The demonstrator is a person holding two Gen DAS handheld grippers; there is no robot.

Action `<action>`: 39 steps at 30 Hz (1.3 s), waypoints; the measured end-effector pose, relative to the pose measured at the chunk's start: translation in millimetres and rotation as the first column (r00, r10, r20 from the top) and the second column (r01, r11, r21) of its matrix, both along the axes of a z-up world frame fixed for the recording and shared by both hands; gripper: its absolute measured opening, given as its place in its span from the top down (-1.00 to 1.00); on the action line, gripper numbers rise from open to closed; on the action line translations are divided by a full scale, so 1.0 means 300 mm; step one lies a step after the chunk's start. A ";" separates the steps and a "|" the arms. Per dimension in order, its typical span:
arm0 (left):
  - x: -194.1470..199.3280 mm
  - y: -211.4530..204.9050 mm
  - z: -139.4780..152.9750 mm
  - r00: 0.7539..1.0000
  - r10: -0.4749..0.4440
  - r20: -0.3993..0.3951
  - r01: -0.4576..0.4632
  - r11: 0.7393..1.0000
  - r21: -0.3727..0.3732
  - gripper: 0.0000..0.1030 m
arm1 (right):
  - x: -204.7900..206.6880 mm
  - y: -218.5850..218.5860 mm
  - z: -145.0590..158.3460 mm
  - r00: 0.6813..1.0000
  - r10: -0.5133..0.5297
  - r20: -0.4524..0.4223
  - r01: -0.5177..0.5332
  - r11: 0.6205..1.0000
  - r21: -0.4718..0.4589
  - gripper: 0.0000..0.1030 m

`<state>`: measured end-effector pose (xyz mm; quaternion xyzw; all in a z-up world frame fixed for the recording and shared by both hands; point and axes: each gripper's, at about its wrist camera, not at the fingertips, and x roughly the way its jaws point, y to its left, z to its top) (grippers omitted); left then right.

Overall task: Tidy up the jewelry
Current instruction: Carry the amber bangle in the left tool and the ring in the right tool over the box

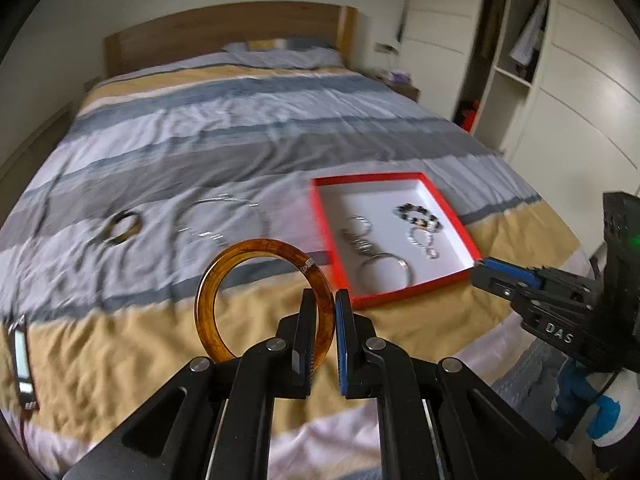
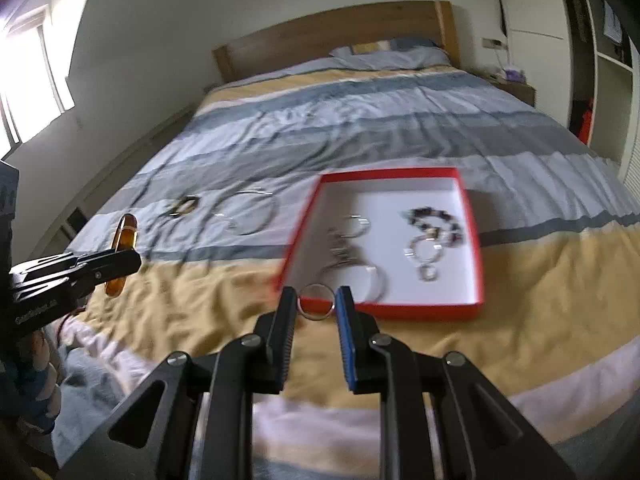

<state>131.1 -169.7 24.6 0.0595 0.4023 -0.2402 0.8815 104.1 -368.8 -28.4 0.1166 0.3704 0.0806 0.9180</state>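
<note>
Several pieces already in red box (image 1: 394, 300) near bed's foot edge. Left gripper (image 1: 325, 304) clamps amber bangle (image 1: 256, 252); right gripper (image 2: 316, 300) pinches silver ring (image 2: 316, 303). Necklace (image 1: 224, 220), dark bracelet (image 1: 122, 226) left on bed (image 1: 200, 128).

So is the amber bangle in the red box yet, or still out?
Out. The amber bangle is clamped in the left gripper, above the bedspread beside the red box.

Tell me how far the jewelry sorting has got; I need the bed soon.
Done: a beaded bracelet, silver rings and bangles already lie in the red-rimmed white box. In hand: the left gripper clamps an amber resin bangle, and the right gripper pinches a small silver ring. Left: a thin silver hoop necklace and a dark bracelet remain on the striped duvet.
</note>
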 end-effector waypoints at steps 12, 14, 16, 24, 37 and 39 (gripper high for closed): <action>0.369 -0.422 -0.136 0.990 -0.134 -0.052 0.137 0.989 0.063 0.82 | 0.413 -0.208 -0.103 0.997 0.011 -0.073 -0.016 0.998 -0.062 0.63; 0.434 -0.464 -0.175 0.988 -0.138 -0.066 0.143 0.987 0.077 0.82 | 0.488 -0.227 -0.122 0.996 0.021 -0.090 -0.027 0.997 -0.075 0.63; 0.477 -0.492 -0.207 0.987 -0.139 -0.076 0.145 0.985 0.093 0.82 | 0.563 -0.245 -0.152 0.993 0.031 -0.116 -0.042 0.995 -0.094 0.63; 0.589 -0.545 -0.344 0.986 -0.115 -0.120 0.129 0.984 0.120 0.82 | 0.734 -0.282 -0.264 0.974 0.045 -0.221 -0.072 0.991 -0.114 0.63; 0.647 -0.536 -0.422 0.975 -0.075 -0.208 0.089 0.994 0.061 0.76 | 0.787 -0.245 -0.318 0.964 0.065 -0.258 -0.122 0.970 -0.210 0.61; 0.654 -0.534 -0.424 0.974 -0.071 -0.217 0.084 0.995 0.051 0.76 | 0.787 -0.246 -0.320 0.963 0.069 -0.260 -0.126 0.970 -0.210 0.60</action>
